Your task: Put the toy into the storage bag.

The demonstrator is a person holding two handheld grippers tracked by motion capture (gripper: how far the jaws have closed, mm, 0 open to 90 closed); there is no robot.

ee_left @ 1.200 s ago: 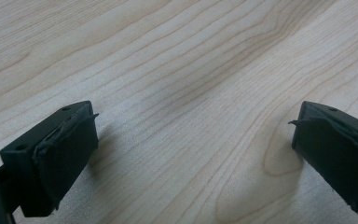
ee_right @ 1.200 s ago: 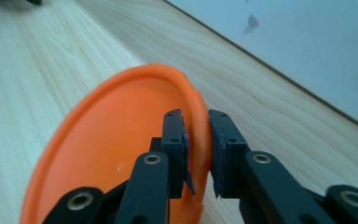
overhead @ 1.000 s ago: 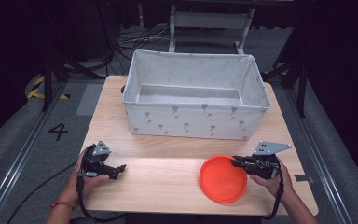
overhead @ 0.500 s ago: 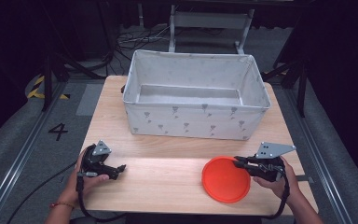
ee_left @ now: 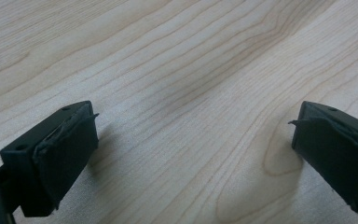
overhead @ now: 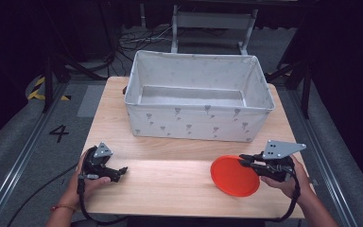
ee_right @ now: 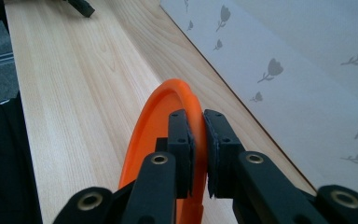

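Gripping orange plate (overhead: 234,176) by rim w/ right hand-held gripper (overhead: 244,163), jaws clamped; thin hold, could slip onto worktop (overhead: 170,189). Left hand-held gripper (overhead: 121,170) wide, empty.

orange plate (overhead: 234,176) | round, shallow, raised rim, plain orange | pose: near flat in high view, right edge lifted off the table | place: front right of the wooden table, just in front of the white box, apart from it | state: rim pinched between two black jaws, seen edge-on in right gripper view (ee_right: 168,121)
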